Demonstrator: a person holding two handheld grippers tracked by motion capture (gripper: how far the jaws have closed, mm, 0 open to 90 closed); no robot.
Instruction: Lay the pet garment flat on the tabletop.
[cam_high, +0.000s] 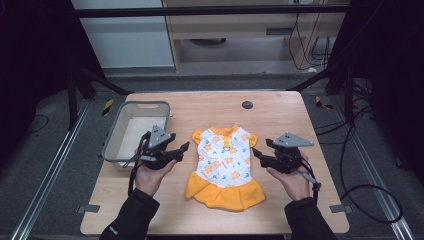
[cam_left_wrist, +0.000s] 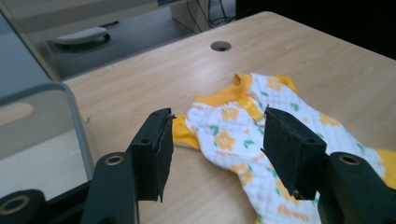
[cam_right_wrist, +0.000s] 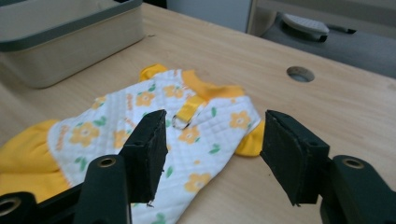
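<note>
Dress (cam_high: 225, 165) lies flat on the counter (cam_high: 280, 115) between the left claw (cam_high: 183, 148) and right claw (cam_high: 256, 152), both gaping and empty, best brought squarely onto the sleeves before gripping.

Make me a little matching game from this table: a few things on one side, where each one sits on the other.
Things:
1. dress
2. bin
3. round hole
4. right gripper

Places:
A. far edge of the table, past the collar
B. left part of the table
C. flat in the middle
D. beside the right sleeve, jaws apart

Pairs: 1-C, 2-B, 3-A, 4-D
</note>
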